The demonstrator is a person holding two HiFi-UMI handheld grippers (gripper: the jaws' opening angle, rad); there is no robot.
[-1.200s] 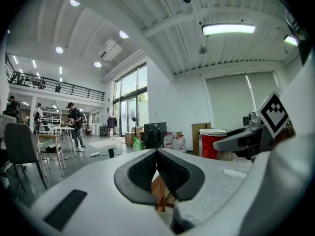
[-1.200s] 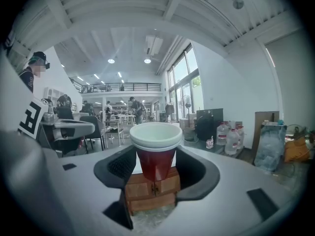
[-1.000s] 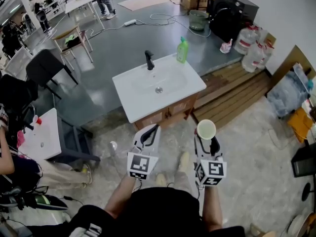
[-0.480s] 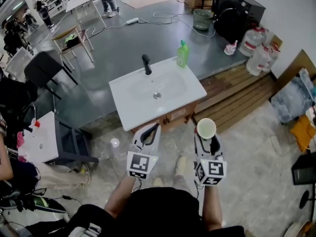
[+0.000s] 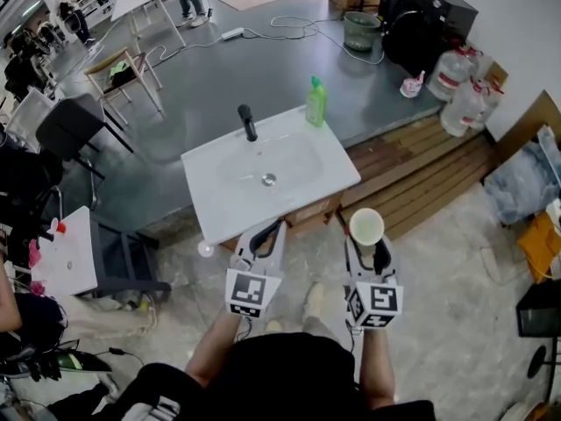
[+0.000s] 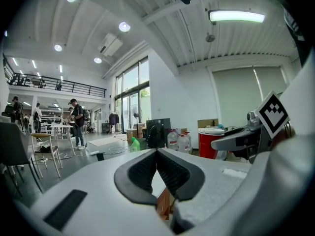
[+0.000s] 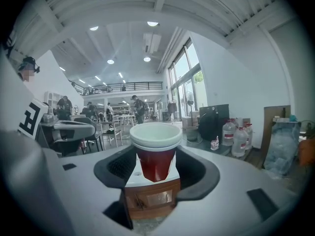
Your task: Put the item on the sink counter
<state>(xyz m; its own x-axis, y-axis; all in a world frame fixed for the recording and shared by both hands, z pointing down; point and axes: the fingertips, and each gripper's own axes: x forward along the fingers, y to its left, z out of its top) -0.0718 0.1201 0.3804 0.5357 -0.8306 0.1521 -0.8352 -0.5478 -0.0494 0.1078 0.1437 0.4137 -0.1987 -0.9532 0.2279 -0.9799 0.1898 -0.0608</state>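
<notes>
- The right gripper [image 5: 368, 251] is holding a red cup [image 5: 366, 227] upright, its jaws standing wide and pressing on the cup's lower sides.
- In the right gripper view, the right gripper [image 7: 156, 163] is showing the cup [image 7: 156, 151] with its white rim and white inside rising above the pads.
- The left gripper [image 5: 267, 231] is staying empty at the cup's 9 o'clock, its jaws meeting at the tips; the left gripper view [image 6: 157, 154] is showing nothing between them.
- The cup is hanging in the air, off the sink counter [image 5: 219, 210], which is lying at its 11 o'clock.
- In the head view the left gripper's tip is overlapping the counter's front edge, and the wooden cabinet [image 5: 307, 216] under the counter is showing just beyond it.
- On the counter, a black faucet [image 5: 248, 123] is standing at the back at 12 o'clock of the basin drain [image 5: 268, 180], and a green soap bottle [image 5: 316, 102] is standing at the back corner, at 2 o'clock of the drain.
- Wooden planks [image 5: 412, 169] are lying on the floor at 1 o'clock of the cup, beside the counter.
- Farther out at 1 o'clock, water jugs [image 5: 460, 103] and a black appliance [image 5: 429, 24] are standing by the wall.
- At 9 o'clock of the left gripper, well apart, a small white table [image 5: 66, 257] is standing.
</notes>
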